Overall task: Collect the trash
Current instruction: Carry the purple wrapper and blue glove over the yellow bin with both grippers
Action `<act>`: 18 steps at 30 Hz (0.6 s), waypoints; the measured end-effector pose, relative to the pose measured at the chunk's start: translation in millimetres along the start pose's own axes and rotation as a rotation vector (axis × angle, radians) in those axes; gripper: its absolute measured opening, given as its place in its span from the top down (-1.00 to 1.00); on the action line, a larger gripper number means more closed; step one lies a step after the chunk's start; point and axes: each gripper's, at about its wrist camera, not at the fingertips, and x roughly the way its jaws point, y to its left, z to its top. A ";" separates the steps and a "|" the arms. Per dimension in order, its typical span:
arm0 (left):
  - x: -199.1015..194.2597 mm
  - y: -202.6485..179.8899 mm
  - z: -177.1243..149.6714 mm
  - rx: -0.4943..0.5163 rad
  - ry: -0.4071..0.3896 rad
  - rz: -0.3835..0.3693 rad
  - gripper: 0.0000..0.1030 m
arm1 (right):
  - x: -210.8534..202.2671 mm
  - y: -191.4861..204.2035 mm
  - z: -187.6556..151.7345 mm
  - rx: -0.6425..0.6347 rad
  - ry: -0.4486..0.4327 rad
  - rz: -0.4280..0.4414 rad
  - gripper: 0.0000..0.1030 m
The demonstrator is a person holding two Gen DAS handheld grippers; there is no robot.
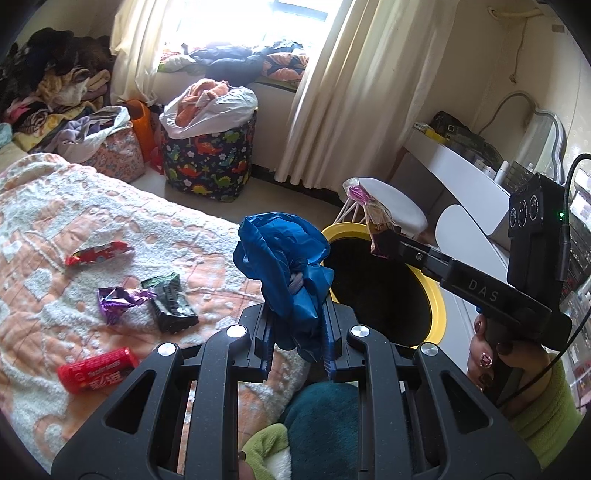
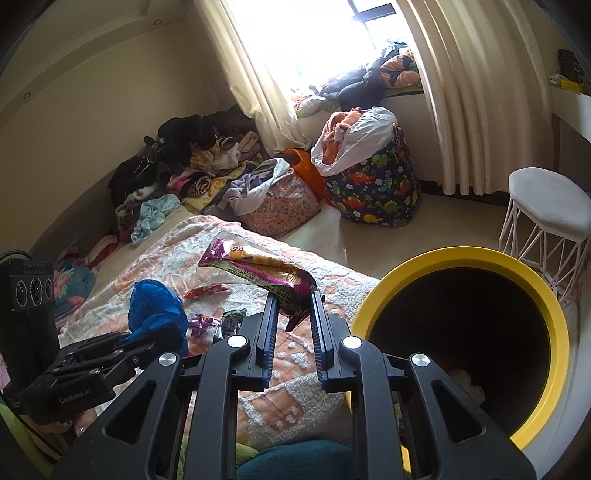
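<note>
- The left wrist view looks forward along its own fingers from close above the peach-and-white quilted bed (image 1: pixel 74 206), facing the bright curtained window (image 1: pixel 229 22) at top centre.
- The right wrist view sits further right, close over the yellow-rimmed black bin (image 2: pixel 554 317) at lower right.
- Both share the bed, bin, window and dinosaur-print fabric basket (image 1: pixel 210 158) (image 2: pixel 380 192); each sees the other gripper.

Crumpled plastic bag (image 1: pixel 282 258): showing glossy blue.
Snack wrapper (image 2: pixel 258 273): showing purple and orange.
Bin rim (image 2: pixel 554 314): showing yellow around a black interior.
Storage basket (image 1: pixel 210 162): displaying multicoloured dinosaurs on navy.
Blanket (image 1: pixel 48 206): showing peach and white.
Red packet (image 1: pixel 96 370): showing white lettering.
</note>
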 end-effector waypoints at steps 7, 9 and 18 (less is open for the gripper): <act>6.2 -9.6 3.0 0.019 0.000 -0.015 0.72 | -6.4 -11.7 1.7 0.023 -0.014 -0.036 0.67; 8.8 -12.4 4.6 0.027 0.001 -0.020 0.72 | -8.6 -14.3 1.5 0.032 -0.019 -0.044 0.67; 19.2 -27.6 8.1 0.059 0.008 -0.043 0.72 | -16.9 -39.5 5.3 0.085 -0.041 -0.083 0.67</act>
